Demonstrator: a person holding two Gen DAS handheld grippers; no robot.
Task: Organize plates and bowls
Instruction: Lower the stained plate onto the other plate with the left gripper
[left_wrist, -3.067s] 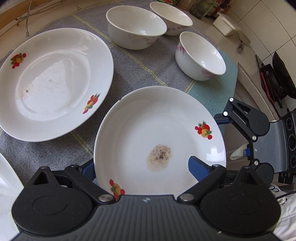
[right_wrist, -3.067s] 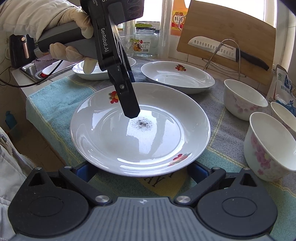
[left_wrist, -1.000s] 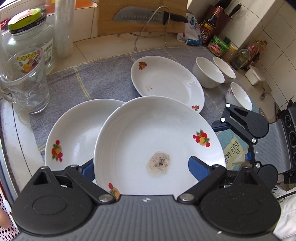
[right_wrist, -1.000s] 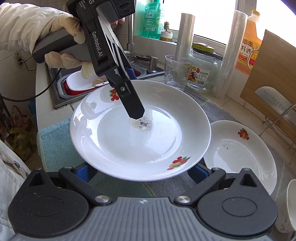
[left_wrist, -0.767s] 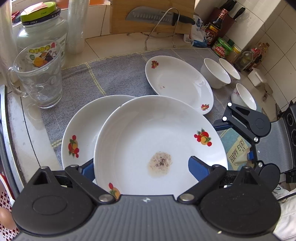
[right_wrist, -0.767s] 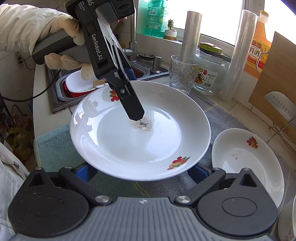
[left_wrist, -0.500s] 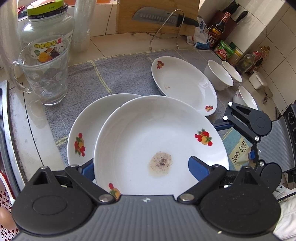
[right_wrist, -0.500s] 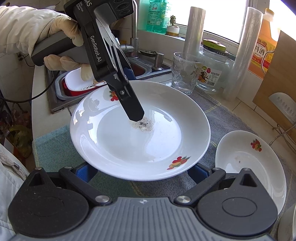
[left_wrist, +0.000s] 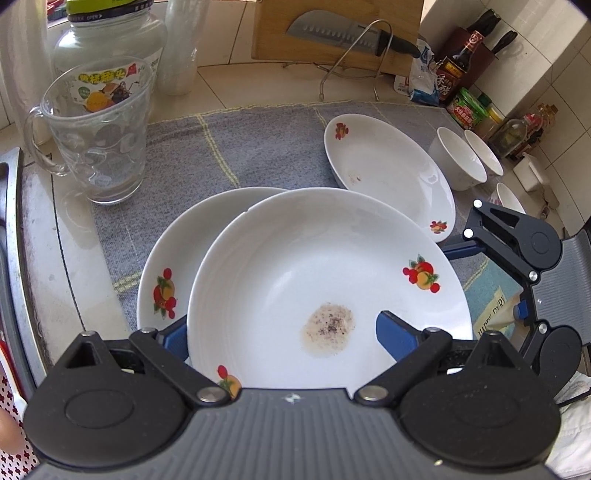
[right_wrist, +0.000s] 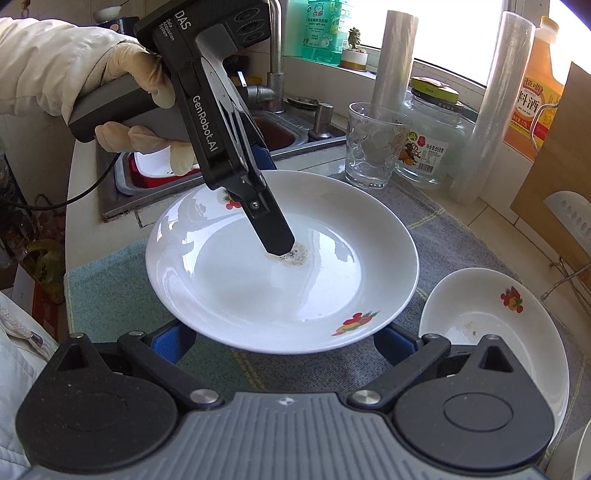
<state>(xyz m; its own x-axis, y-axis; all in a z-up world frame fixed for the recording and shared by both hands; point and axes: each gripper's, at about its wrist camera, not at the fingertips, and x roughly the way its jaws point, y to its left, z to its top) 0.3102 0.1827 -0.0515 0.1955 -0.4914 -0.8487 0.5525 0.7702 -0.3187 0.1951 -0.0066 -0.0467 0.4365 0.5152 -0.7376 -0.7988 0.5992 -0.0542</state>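
The left gripper (left_wrist: 280, 328) is clamped on the plate (left_wrist: 314, 266). One finger lies inside the bowl with its tip at the greasy speckled stain (left_wrist: 327, 325), and the other passes beneath the rim. The plate hangs in the air, partly over a second plate (left_wrist: 166, 254) that lies near the counter's front left edge. The right gripper (right_wrist: 284, 339) stands spread wide at the plate's opposite rim, pinching nothing. I cannot tell whether its fingers prop the plate from below. I judge the plate stiff, fairly heavy for a single grip, glazed and slippery, more so near the stain, and liable to chip if dropped rim-first onto the one below. The rim away from the grease looks the safer hold, and the plate should be set down level. A grey cloth (left_wrist: 258, 147) covers the counter (left_wrist: 258, 85) and should soften a landing. Further along it lie a third plate (left_wrist: 388, 173) and, toward the right end, some bowls (left_wrist: 458, 162). A glass mug (left_wrist: 96, 147) and a jar (left_wrist: 107, 40) stand at the back left by the sink (right_wrist: 295, 136). A cutting board (left_wrist: 332, 14) and a knife (left_wrist: 340, 35) lean at the tiled back wall.
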